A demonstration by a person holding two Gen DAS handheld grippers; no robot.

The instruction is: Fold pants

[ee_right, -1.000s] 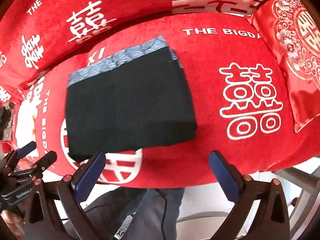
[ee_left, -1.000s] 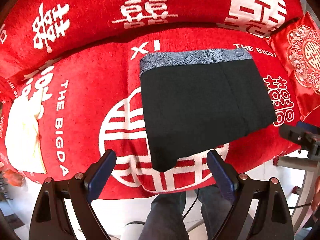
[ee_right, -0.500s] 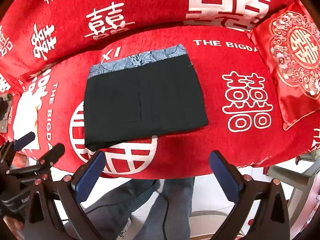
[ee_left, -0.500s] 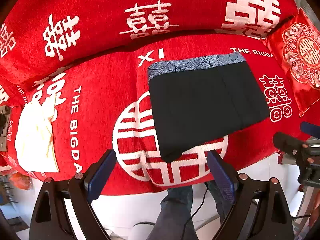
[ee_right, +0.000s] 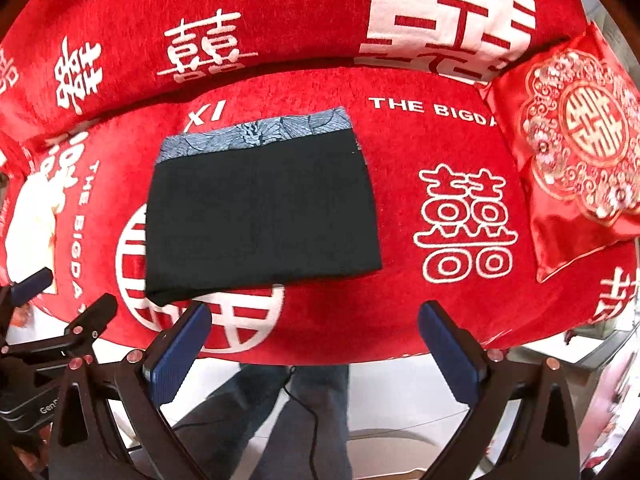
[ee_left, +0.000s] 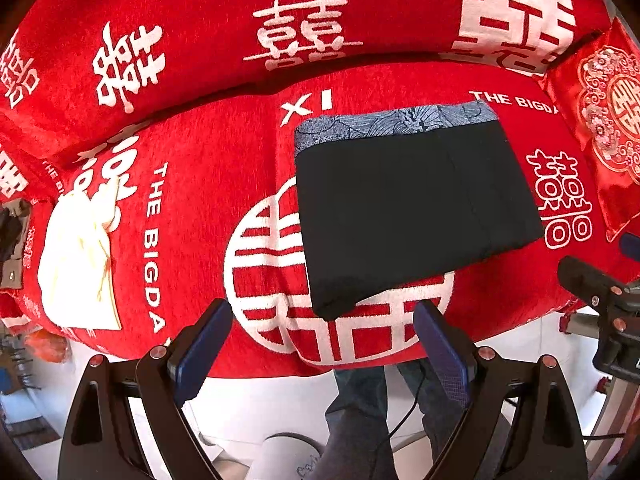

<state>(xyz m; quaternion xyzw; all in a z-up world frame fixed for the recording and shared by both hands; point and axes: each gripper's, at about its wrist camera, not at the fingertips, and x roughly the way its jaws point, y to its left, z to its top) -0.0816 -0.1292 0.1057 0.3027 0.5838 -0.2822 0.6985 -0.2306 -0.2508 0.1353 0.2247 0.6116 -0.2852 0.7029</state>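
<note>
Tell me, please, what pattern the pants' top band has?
Grey-blue leaf-like print on the band; clearest in the left wrist view.

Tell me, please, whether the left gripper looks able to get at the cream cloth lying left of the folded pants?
Probably yes: the left gripper is open and empty, and the cream cloth lies uncovered, well apart from the folded pants.

You have bare red cover [ee_right: 400, 300] right of the pants [ee_right: 260, 216]; a cushion [ee_right: 580, 168] blocks farther right, cream cloth [ee_left: 80, 264] left.
</note>
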